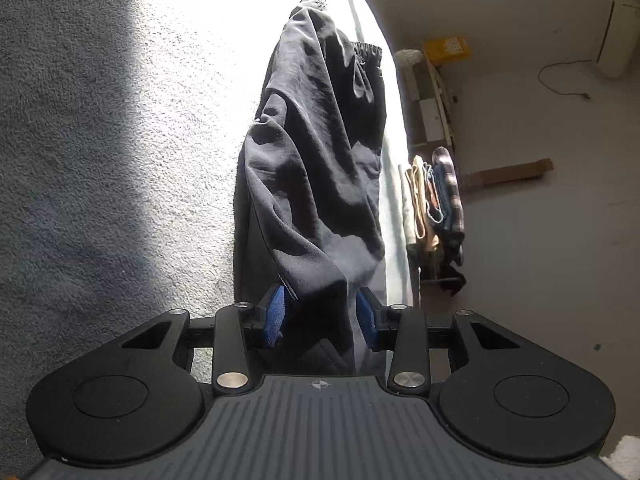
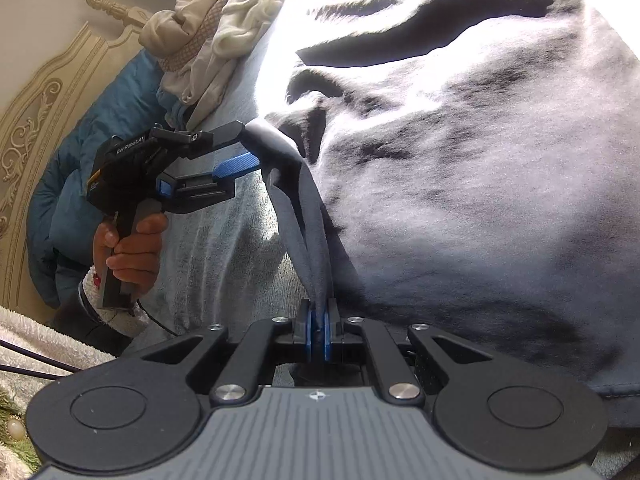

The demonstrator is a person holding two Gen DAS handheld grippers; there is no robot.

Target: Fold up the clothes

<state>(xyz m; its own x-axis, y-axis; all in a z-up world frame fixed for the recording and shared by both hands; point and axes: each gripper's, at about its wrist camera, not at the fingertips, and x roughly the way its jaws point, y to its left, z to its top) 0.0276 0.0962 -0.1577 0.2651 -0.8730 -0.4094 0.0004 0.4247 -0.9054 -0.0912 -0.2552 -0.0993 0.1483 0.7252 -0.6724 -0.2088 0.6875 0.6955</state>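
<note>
Left wrist view: the left tool (image 1: 320,316) has its blue pads (image 1: 275,316) spread, dark trousers (image 1: 316,160) passing between them; whether it grips cannot be told. The trousers stretch away over a sunlit grey blanket (image 1: 120,120).

Right wrist view: the right tool (image 2: 318,330) is clenched on a trouser fold (image 2: 312,240). The garment lies over the bed.

Sun glare washes out the blanket (image 1: 224,40) beyond my dark trousers (image 1: 312,184), so its texture there is lost. The trousers' hem disappears between my left gripper (image 1: 320,316) jaws, and my own body covers the cloth below. In the right view my right gripper (image 2: 319,332) hides the pinched edge, the frame crops the garment's far side, and my left hand (image 2: 132,248) is half concealed behind its handle.
</note>
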